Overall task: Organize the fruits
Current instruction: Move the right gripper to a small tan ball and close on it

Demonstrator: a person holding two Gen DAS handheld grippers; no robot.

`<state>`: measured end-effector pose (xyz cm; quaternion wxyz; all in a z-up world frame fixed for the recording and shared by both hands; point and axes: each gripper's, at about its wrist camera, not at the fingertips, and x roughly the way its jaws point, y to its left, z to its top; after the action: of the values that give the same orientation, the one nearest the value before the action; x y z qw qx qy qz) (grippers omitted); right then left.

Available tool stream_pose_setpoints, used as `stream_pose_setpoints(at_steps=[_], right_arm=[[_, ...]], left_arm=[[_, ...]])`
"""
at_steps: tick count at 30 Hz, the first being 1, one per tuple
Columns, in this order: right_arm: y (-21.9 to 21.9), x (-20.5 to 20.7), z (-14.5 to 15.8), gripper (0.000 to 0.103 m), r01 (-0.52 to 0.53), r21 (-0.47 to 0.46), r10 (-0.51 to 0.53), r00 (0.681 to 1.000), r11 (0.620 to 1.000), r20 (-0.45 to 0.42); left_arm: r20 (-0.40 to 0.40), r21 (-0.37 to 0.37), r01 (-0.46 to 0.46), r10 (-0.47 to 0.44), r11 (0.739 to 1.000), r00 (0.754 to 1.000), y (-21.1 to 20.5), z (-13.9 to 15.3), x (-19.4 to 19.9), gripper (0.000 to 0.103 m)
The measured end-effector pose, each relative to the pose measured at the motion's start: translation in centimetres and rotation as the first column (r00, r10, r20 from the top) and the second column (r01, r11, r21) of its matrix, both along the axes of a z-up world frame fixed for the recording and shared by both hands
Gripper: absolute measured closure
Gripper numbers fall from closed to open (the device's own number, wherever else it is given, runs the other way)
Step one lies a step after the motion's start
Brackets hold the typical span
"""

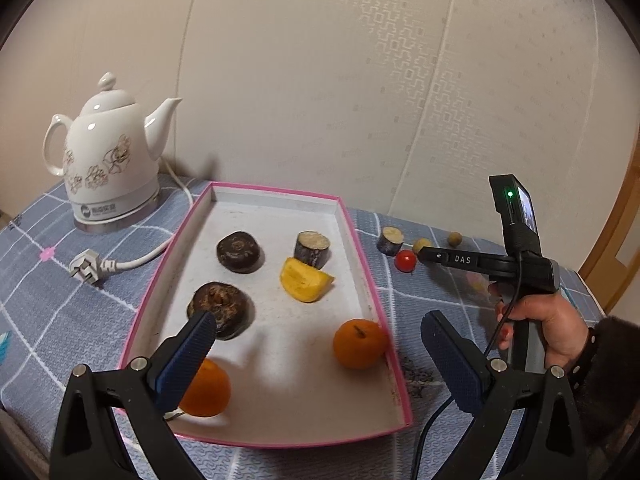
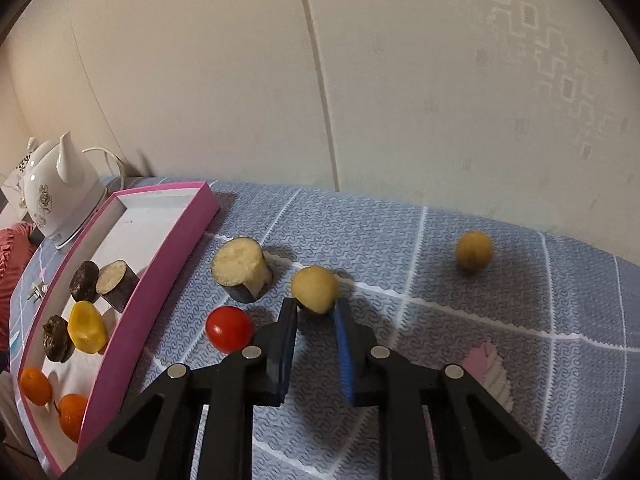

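The right gripper (image 2: 316,312) sits low over the blue cloth (image 2: 400,240), its jaws narrowed around a small tan fruit (image 2: 315,289). The fruit's near end lies between the fingertips; whether the pads press it cannot be told. Just left of the left finger lies a cherry tomato (image 2: 229,328), apart from it. Beyond the tomato stands a cut cane piece (image 2: 242,274), pale face up, near the tan fruit but not touching it. A second tan fruit (image 2: 474,250) lies well apart to the right, farther back.

The left gripper (image 1: 316,334) hangs over the near end of the pink tray (image 1: 362,240) with its jaws wide and nothing between them. Behind its left finger is an orange (image 1: 208,390), at the tray's near left. A second orange (image 1: 360,343) rests against the tray's right wall, between the two fingers in this view but below them. Farther in lie a dark round fruit (image 1: 224,308), partly behind the left fingertip, then a yellow wedge (image 1: 305,280), another dark round fruit (image 1: 239,251) and a second cane piece (image 1: 313,249) touching the wedge.

A hand (image 1: 548,328) holds the right gripper's handle to the right of the tray. At the far left stand a white kettle (image 1: 108,160) and its plug (image 1: 86,267) on the cloth.
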<state>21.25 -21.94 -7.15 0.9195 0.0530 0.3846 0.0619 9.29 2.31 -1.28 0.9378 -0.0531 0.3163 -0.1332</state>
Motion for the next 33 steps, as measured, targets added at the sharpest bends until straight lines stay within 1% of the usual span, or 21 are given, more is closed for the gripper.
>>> stream_pose_setpoints(at_steps=[2, 4, 8, 9, 11, 13, 15, 16, 18, 19, 21, 22, 23, 24, 28, 31, 33], right_arm=[[-0.6, -0.7, 0.2, 0.092, 0.009, 0.008, -0.009, 1.000, 1.000, 0.001], [-1.3, -1.7, 0.6, 0.092, 0.002, 0.024, -0.002, 1.000, 1.000, 0.001], [-2.4, -3.9, 1.1, 0.092, -0.009, 0.014, 0.009, 1.000, 1.000, 0.001], [-2.7, -4.1, 1.3, 0.090, -0.006, 0.020, 0.006, 1.000, 1.000, 0.007], [-2.9, -4.2, 1.9, 0.067, -0.010, 0.040, 0.009, 0.999, 0.999, 0.032], [-2.6, -3.5, 2.5, 0.065, -0.002, 0.035, 0.000, 0.999, 0.999, 0.051], [-1.8, -2.4, 2.5, 0.065, -0.004, 0.028, 0.003, 0.999, 1.000, 0.037], [-1.2, -1.5, 2.2, 0.065, -0.014, 0.026, 0.014, 1.000, 1.000, 0.007], [-0.3, -0.5, 1.6, 0.065, -0.043, 0.032, 0.044, 0.999, 0.999, -0.018], [0.2, -0.2, 1.2, 0.065, -0.050, 0.020, 0.050, 0.998, 0.999, -0.030], [0.9, 0.3, 0.4, 0.068, -0.048, -0.015, 0.047, 0.997, 0.999, -0.060], [1.0, 0.1, 0.4, 0.070, -0.044, -0.021, 0.043, 0.998, 0.999, -0.040], [1.0, 0.1, 0.2, 0.077, -0.049, -0.011, 0.049, 0.998, 0.999, -0.039], [0.8, -0.1, 0.0, 0.078, -0.052, -0.003, 0.051, 0.998, 0.999, -0.038], [-0.9, -2.1, 0.2, 0.078, -0.028, -0.004, 0.028, 0.999, 1.000, -0.039], [-2.9, -4.5, 0.3, 0.078, 0.002, -0.001, -0.002, 0.999, 1.000, -0.047], [-4.2, -6.5, 0.5, 0.078, 0.025, 0.013, -0.024, 0.998, 1.000, -0.056]], left_arm=[[0.001, -0.005, 0.011, -0.011, 1.000, 1.000, -0.6, 0.3, 0.1, 0.000], [0.001, -0.008, 0.028, -0.028, 1.000, 1.000, -1.2, 0.5, 0.3, 0.000], [0.013, -0.004, 0.063, -0.063, 0.998, 0.998, -3.0, 1.1, 0.7, 0.000], [0.012, -0.006, 0.069, -0.069, 0.998, 0.998, -3.3, 1.1, 0.7, 0.000], [0.007, -0.003, 0.077, -0.077, 0.997, 0.997, -3.9, 1.2, 0.8, 0.000], [0.007, 0.007, 0.085, -0.085, 0.996, 0.996, -4.4, 1.2, 0.6, 0.000], [0.014, 0.020, 0.087, -0.088, 0.996, 0.996, -4.5, 1.3, 0.5, 0.000], [0.017, 0.027, 0.085, -0.086, 0.996, 0.996, -4.5, 1.3, 0.4, 0.000], [0.017, 0.027, 0.079, -0.080, 0.996, 0.997, -4.2, 1.3, 0.4, 0.000], [0.015, 0.023, 0.074, -0.074, 0.997, 0.997, -4.0, 1.3, 0.5, 0.000], [0.003, 0.008, 0.061, -0.061, 0.998, 0.998, -3.6, 1.1, 0.7, 0.000], [-0.003, 0.003, 0.056, -0.056, 0.998, 0.998, -3.5, 1.0, 0.9, 0.000], [-0.007, 0.000, 0.054, -0.054, 0.999, 0.999, -3.4, 0.9, 1.0, 0.000], [-0.015, -0.004, 0.051, -0.051, 0.999, 0.999, -3.4, 0.8, 1.2, 0.000], [-0.026, -0.006, 0.063, -0.063, 0.998, 0.998, -4.2, 0.8, 1.8, 0.000], [-0.044, -0.008, 0.090, -0.090, 0.996, 0.995, -5.8, 0.9, 2.7, 0.000], [-0.057, 0.006, 0.108, -0.107, 0.994, 0.993, -7.4, 1.0, 3.6, 0.000]])
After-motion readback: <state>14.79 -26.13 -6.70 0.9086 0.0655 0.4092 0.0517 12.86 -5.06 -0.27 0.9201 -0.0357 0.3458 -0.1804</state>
